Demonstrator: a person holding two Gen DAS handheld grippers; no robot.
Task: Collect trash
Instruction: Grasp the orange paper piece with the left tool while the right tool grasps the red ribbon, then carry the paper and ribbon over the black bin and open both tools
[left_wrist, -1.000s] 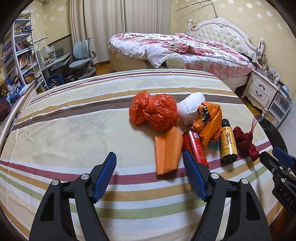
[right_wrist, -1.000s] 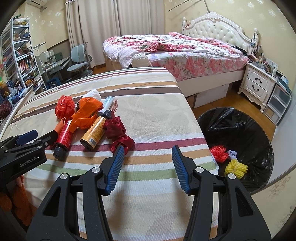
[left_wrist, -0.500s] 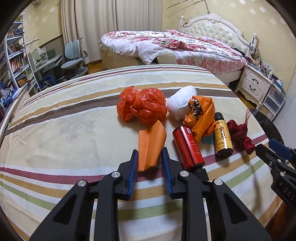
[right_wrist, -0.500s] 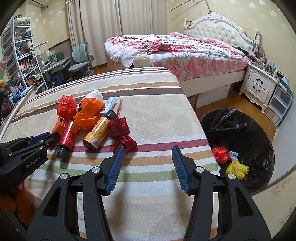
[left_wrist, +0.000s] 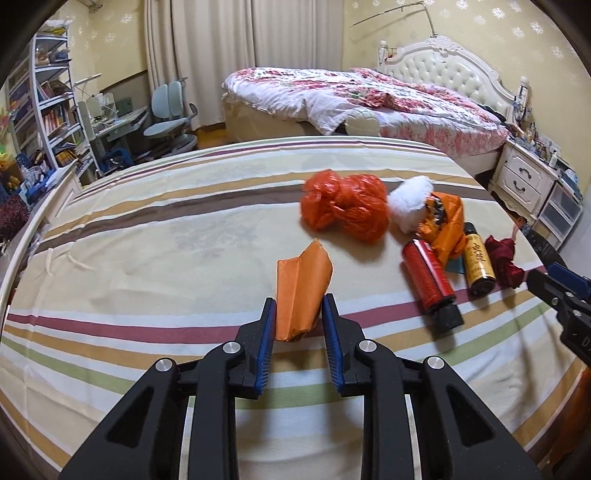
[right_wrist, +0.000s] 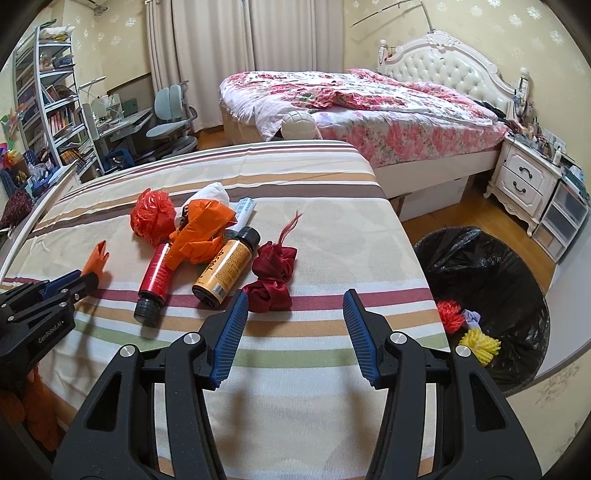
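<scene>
Bedroom scene, striped tablecloth (left_wrist: 155, 258) as work surface, floral bed behind. Landmark for everything below: red spray can (left_wrist: 430, 282).

Left gripper (left_wrist: 298, 319) is pinching the folded orange paper (left_wrist: 301, 286) by its near end, pads on both flat sides; the paper sits just left of the can and looks slightly lifted, though the fisheye makes that hard to confirm. Right gripper (right_wrist: 295, 332) is spread wide and empty, hovering over the cloth near the dark red fabric bundle (right_wrist: 273, 280).

Handling, my read:
- paper: very light, thin, creases easily; an edge pinch should be enough, with no slip risk to speak of.
- crumpled orange-red plastic bag (left_wrist: 345, 210), beyond the can: soft, springy; take a fold, not the bulk.
- can and the yellow-label bottle (left_wrist: 478, 264) just right of it: rigid, smooth, will roll; grip across mid-body.
- white wad (left_wrist: 410, 206) and orange wrapper (left_wrist: 445, 225) behind the can: soft.

Container: bin with black liner (right_wrist: 491, 280) on the floor, well right of the can, off the table edge. Inside are a red tuft (right_wrist: 450, 315), a yellow one (right_wrist: 480, 345), and a pale scrap between them. Plenty of room.
</scene>
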